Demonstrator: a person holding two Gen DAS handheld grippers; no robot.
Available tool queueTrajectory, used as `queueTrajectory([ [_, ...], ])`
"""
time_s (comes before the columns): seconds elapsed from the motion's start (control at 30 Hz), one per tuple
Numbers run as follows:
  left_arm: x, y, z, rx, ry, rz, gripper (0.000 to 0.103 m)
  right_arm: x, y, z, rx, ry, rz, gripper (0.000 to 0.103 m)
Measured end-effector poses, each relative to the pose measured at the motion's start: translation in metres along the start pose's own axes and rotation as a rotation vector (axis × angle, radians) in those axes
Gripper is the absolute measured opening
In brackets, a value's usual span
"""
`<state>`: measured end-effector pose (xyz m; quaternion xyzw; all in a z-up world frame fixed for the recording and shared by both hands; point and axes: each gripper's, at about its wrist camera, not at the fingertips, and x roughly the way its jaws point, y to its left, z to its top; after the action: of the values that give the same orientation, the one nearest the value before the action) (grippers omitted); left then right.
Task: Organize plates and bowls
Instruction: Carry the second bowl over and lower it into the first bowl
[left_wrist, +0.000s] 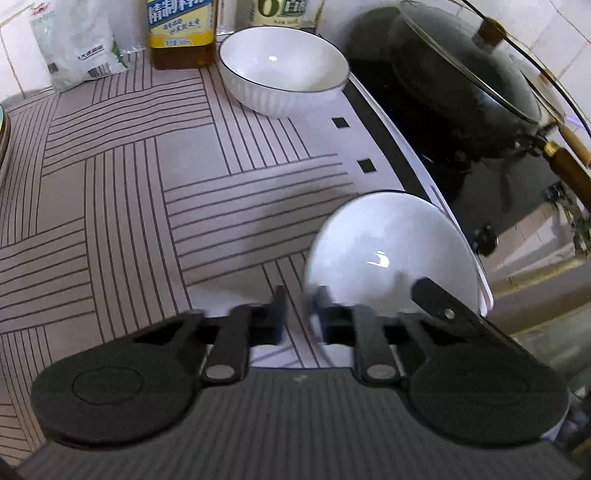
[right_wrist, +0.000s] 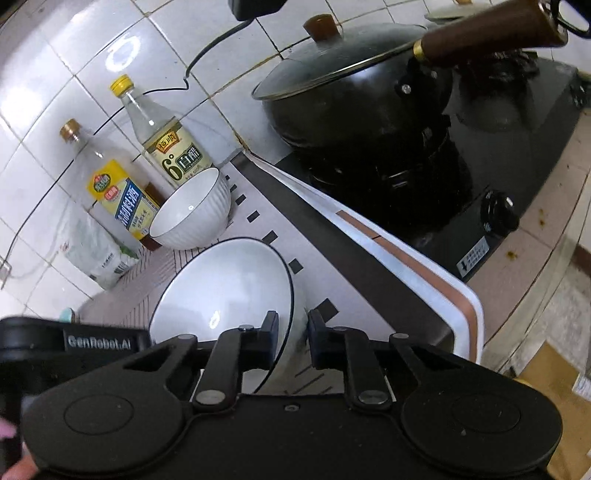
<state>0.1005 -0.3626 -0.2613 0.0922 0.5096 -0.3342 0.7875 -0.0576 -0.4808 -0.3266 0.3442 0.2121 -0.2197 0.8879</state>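
Left wrist view, left to right: white plastic bag and yellow-labelled cooking wine bottle stand against the tiled wall. A white ribbed ceramic bowl with dark rim sits upright at the back of the line-patterned grey counter mat. The left gripper is clamped onto the left rim of a second white dark-rimmed bowl, which is tilted up on edge near the mat's right border. Black lidded wok with wooden handle sits on the black stove at right.

Right wrist view: the right gripper pinches the same tilted bowl's right rim, one finger inside, one outside. White vinegar bottle stands behind the ribbed bowl.
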Motion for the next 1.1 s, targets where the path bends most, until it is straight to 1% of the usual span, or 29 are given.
queueTrajectory([
  [0.07, -0.004, -0.001, -0.004, 0.025, -0.007, 0.029, 0.008, 0.002, 0.002, 0.000, 0.032, 0.019, 0.014, 0.020],
  [0.17, -0.012, 0.011, -0.008, -0.002, 0.012, 0.025, 0.008, 0.002, 0.009, -0.003, 0.023, 0.051, 0.006, 0.019],
  [0.3, -0.025, 0.021, -0.013, -0.025, 0.034, 0.032, 0.008, -0.003, 0.017, -0.010, 0.014, 0.078, 0.028, 0.019],
  [0.4, -0.036, 0.030, -0.018, -0.045, 0.026, 0.025, 0.008, -0.008, 0.027, -0.015, 0.002, 0.096, 0.039, 0.020],
  [0.5, -0.046, 0.040, -0.022, -0.068, 0.023, 0.013, 0.008, -0.013, 0.032, -0.017, 0.016, 0.110, 0.069, 0.021],
  [0.63, -0.065, 0.047, -0.030, -0.069, 0.007, 0.041, 0.008, -0.020, 0.045, -0.021, -0.012, 0.123, 0.108, 0.021],
  [0.73, -0.085, 0.058, -0.033, -0.105, -0.013, 0.044, 0.008, -0.025, 0.059, -0.023, -0.045, 0.135, 0.135, 0.022],
  [0.87, -0.115, 0.078, -0.034, -0.144, -0.102, -0.007, 0.008, -0.035, 0.080, -0.025, -0.074, 0.143, 0.174, 0.022],
  [1.0, -0.139, 0.090, -0.033, -0.123, -0.146, 0.037, 0.008, -0.039, 0.095, -0.027, -0.049, 0.157, 0.236, 0.022],
  [1.1, -0.157, 0.107, -0.036, -0.140, -0.168, 0.063, 0.008, -0.044, 0.115, -0.027, -0.075, 0.167, 0.281, 0.022],
])
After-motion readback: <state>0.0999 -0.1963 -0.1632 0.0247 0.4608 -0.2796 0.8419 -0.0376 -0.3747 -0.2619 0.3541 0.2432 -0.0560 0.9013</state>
